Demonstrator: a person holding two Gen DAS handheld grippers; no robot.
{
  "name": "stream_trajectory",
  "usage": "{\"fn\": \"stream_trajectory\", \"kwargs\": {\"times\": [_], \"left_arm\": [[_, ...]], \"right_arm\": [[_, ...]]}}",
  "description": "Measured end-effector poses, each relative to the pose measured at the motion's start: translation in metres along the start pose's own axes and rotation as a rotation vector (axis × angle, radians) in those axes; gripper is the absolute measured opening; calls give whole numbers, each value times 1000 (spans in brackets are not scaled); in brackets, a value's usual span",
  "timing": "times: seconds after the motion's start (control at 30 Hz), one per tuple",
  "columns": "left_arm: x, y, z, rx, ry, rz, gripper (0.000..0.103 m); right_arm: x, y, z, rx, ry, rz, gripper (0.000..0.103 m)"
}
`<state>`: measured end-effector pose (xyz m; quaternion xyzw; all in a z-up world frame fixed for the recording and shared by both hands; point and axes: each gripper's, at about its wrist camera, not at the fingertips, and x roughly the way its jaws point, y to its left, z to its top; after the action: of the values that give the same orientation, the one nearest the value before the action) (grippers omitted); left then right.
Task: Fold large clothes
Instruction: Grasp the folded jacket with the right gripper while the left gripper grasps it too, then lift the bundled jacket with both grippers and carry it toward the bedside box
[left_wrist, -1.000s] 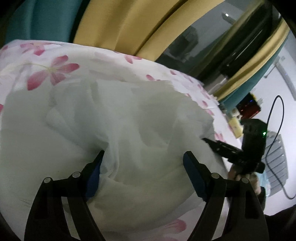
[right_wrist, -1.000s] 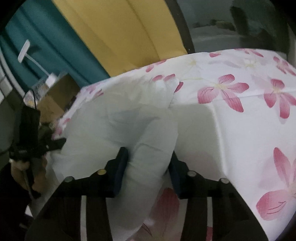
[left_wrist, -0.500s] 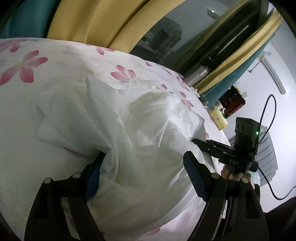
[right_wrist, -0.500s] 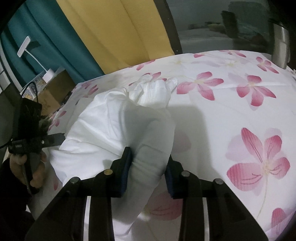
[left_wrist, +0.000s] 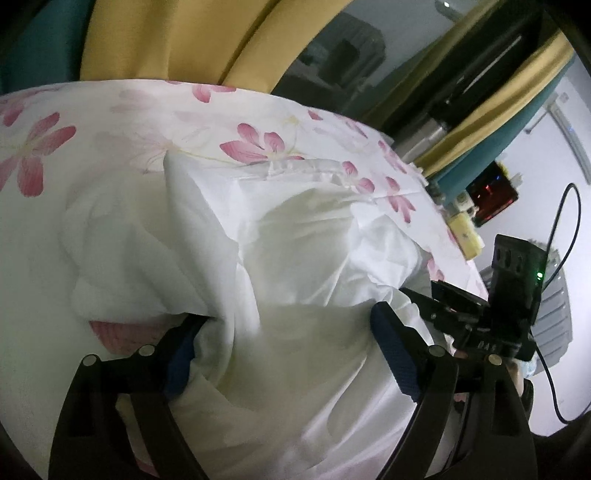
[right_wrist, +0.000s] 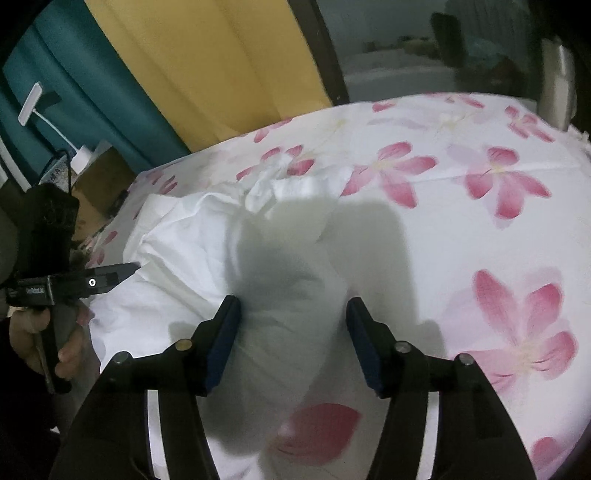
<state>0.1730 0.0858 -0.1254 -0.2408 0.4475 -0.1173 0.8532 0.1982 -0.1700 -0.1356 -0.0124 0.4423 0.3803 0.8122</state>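
Note:
A large white garment (left_wrist: 295, 258) lies crumpled on a bed sheet with pink flowers (left_wrist: 110, 122). My left gripper (left_wrist: 286, 350) stands wide open, and a bulge of the garment fills the gap between its blue pads. In the right wrist view, a thick fold of the garment (right_wrist: 291, 295) lies between the pads of my right gripper (right_wrist: 291, 325). Its jaws are opening and the pads no longer press on the fold. Each gripper shows in the other's view: the right one (left_wrist: 436, 299) at the cloth's right edge, the left one (right_wrist: 122, 271) at its left edge.
Yellow curtains (right_wrist: 221, 74) and teal curtains (right_wrist: 74, 92) hang behind the bed. A cardboard box (right_wrist: 99, 177) and a white lamp (right_wrist: 31, 103) stand at the left. A radiator (left_wrist: 554, 314) and a black cable (left_wrist: 561, 258) are at the right. A hand (right_wrist: 48, 332) holds the left gripper.
The right gripper's jaws have widened and let go of the cloth fold they pinched. The left gripper has shifted across the bed with the cloth bulge still between its pads.

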Motion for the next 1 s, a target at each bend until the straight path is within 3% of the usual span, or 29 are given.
{"fn": "stream_trajectory", "kwargs": {"times": [0.1,0.3,0.63,0.9,1.0], "left_arm": [[7,-7,1,55,6,30,86],[14,-17,-1,149,-4,82,62],[-2,-16,-9,148,-69,88,25],[-14,-21,-19,121,-75,44,22],[-16,-15,-18,78,-54,4,29]], "right_arm": [[5,15,-3,-59,-26,-42,60],[5,13,-2,-57,-26,-37,53],[-3,17,-3,-69,-61,-12,33],[-18,30,-1,-109,-88,-17,27],[-18,29,-6,-113,-82,-32,27]]}}
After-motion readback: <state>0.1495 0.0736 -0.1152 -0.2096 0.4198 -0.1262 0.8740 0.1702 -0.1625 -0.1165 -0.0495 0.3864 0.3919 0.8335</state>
